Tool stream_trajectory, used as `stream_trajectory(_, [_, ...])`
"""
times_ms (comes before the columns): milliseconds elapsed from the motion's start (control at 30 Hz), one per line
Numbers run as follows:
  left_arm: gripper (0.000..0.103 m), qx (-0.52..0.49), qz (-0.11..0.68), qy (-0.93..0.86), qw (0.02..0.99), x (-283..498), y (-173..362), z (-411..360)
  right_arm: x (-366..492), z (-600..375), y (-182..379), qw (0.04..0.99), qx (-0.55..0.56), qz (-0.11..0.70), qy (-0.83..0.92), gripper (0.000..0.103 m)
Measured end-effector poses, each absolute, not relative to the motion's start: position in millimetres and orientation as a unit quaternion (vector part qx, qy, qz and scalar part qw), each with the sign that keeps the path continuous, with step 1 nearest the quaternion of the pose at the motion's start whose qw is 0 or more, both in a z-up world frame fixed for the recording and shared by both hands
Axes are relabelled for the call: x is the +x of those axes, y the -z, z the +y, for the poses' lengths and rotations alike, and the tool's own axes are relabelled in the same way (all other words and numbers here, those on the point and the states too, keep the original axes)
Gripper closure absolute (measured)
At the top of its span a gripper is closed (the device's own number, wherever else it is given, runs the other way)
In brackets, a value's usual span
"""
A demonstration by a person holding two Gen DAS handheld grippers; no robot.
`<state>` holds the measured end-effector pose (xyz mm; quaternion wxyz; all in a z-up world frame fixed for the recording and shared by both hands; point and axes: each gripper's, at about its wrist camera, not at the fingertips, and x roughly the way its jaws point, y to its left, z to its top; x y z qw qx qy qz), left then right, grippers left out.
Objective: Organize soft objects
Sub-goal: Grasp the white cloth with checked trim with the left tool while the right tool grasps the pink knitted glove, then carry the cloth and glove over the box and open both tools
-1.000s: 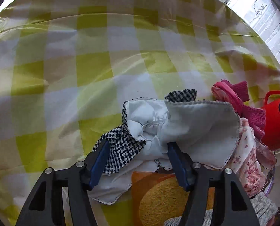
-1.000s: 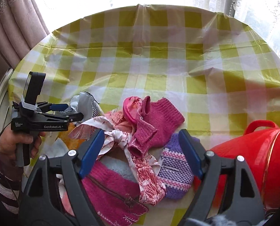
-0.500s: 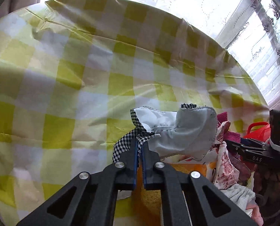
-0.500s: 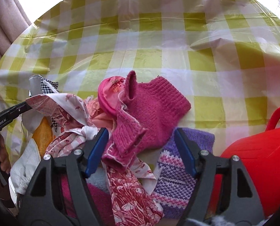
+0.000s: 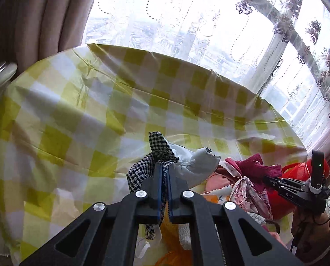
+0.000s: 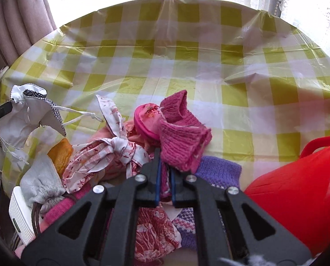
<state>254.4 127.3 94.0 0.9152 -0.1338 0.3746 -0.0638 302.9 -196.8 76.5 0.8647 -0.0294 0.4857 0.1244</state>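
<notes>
The left gripper point(image 5: 163, 177) is clenched on a black-and-white checked cloth point(image 5: 158, 155) with a white lining, held up above the yellow checked tablecloth point(image 5: 76, 110) — at about 9 o'clock in the right wrist view. The right gripper point(image 6: 165, 173) is clamped on a magenta knit piece point(image 6: 182, 137) at the centre of the pile — a red basket point(image 6: 302, 188) sits at 4 o'clock, a purple knit point(image 6: 218, 170) just beside the fingers.
</notes>
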Motion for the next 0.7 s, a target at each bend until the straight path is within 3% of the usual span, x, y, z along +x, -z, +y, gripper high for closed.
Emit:
stream_trajectory(367, [0.099, -0.117, 0.318, 0.059, 0.939, 185.9, -154.8, 120.7, 220.2, -223.0, -158.1, 0.906, -0.009, 0.402, -0.132, 0.095])
stream_trajectory(700, [0.099, -0.096, 0.288, 0.158, 0.94, 111.9, -196.1, 55.6, 122.1, -281.7, -172.9, 0.913, 0.017, 0.395, -0.103, 0.095])
